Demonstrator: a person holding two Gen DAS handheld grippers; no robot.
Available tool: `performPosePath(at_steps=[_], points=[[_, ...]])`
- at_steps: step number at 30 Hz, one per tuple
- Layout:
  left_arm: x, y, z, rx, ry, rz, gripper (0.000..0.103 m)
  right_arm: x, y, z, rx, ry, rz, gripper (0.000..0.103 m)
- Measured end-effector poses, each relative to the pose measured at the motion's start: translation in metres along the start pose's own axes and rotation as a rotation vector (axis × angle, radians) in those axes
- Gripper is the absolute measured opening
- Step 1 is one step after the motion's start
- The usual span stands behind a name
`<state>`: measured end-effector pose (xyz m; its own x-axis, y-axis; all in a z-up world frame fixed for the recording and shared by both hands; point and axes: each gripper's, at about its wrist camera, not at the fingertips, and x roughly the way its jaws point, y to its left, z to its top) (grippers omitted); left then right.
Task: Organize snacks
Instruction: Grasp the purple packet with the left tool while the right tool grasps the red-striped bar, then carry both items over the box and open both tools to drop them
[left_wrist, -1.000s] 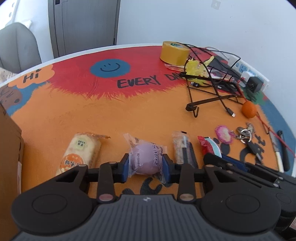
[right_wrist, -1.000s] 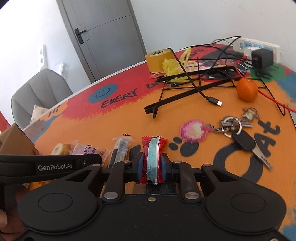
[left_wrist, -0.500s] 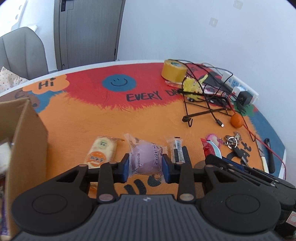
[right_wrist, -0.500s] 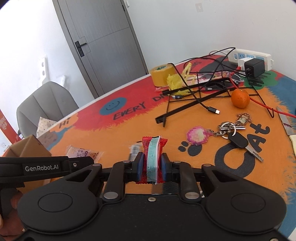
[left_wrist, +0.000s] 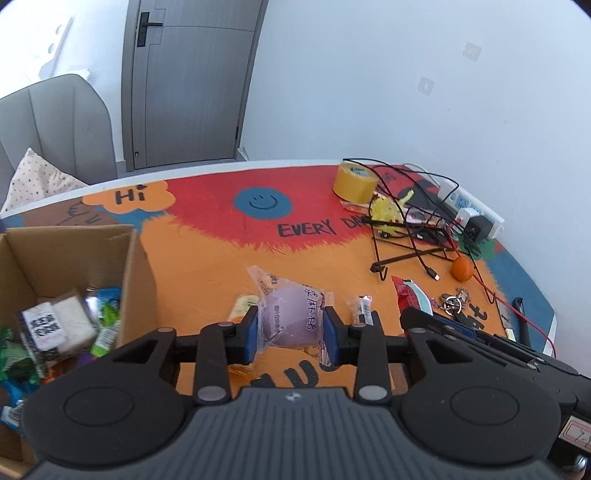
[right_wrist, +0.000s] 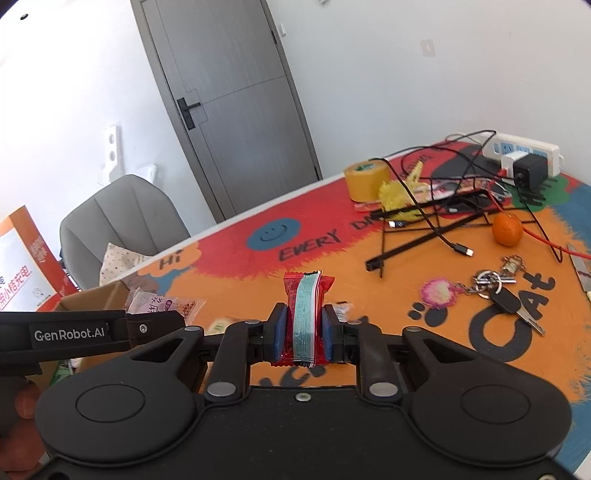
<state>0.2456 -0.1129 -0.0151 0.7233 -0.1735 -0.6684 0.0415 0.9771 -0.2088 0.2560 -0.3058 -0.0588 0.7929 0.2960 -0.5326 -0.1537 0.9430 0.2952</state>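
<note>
Two snacks are in the air at once: the left gripper (left_wrist: 290, 328) is clamped on a round purple bun in clear plastic wrap (left_wrist: 291, 319), and the right gripper (right_wrist: 303, 332) pinches a red packet with a pale green stripe (right_wrist: 304, 317) upright between its pads. A second ago both sat low over the orange table mat (left_wrist: 207, 266); now they have risen, and the open brown cardboard box (left_wrist: 136, 266), already holding wrapped snacks, has come into view ahead-left of the left gripper. Lifting looks finished; carrying toward the box is likely next. A small clear-wrapped stick snack (left_wrist: 361, 312) lies below, just right of the left fingers.
</note>
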Motion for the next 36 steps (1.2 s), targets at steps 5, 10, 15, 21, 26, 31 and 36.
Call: performPosePath(at_steps=[5, 10, 15, 21, 26, 31, 36], points=[[-0.016, 0.014, 0.001, -0.015, -0.024, 0.007, 0.034, -0.006, 0.016, 0.001, -0.013, -0.015, 0.013, 0.021], [-0.031, 0.032, -0.001, -0.037, -0.046, 0.016, 0.034, -0.01, 0.034, -0.001, -0.034, -0.023, 0.031, 0.021], [-0.042, 0.051, -0.003, -0.065, -0.06, 0.035, 0.034, -0.011, 0.054, -0.001, -0.059, -0.029, 0.046, 0.021], [-0.058, 0.076, -0.005, -0.105, -0.082, 0.066, 0.034, -0.011, 0.078, 0.0, -0.087, -0.032, 0.08, 0.021], [-0.069, 0.1, -0.008, -0.142, -0.089, 0.101, 0.034, -0.009, 0.099, -0.001, -0.105, -0.029, 0.118, 0.021], [-0.078, 0.121, -0.013, -0.171, -0.093, 0.124, 0.034, -0.006, 0.119, -0.003, -0.127, -0.02, 0.147, 0.021], [-0.085, 0.141, -0.018, -0.202, -0.093, 0.141, 0.034, -0.006, 0.14, -0.004, -0.158, -0.017, 0.174, 0.021]])
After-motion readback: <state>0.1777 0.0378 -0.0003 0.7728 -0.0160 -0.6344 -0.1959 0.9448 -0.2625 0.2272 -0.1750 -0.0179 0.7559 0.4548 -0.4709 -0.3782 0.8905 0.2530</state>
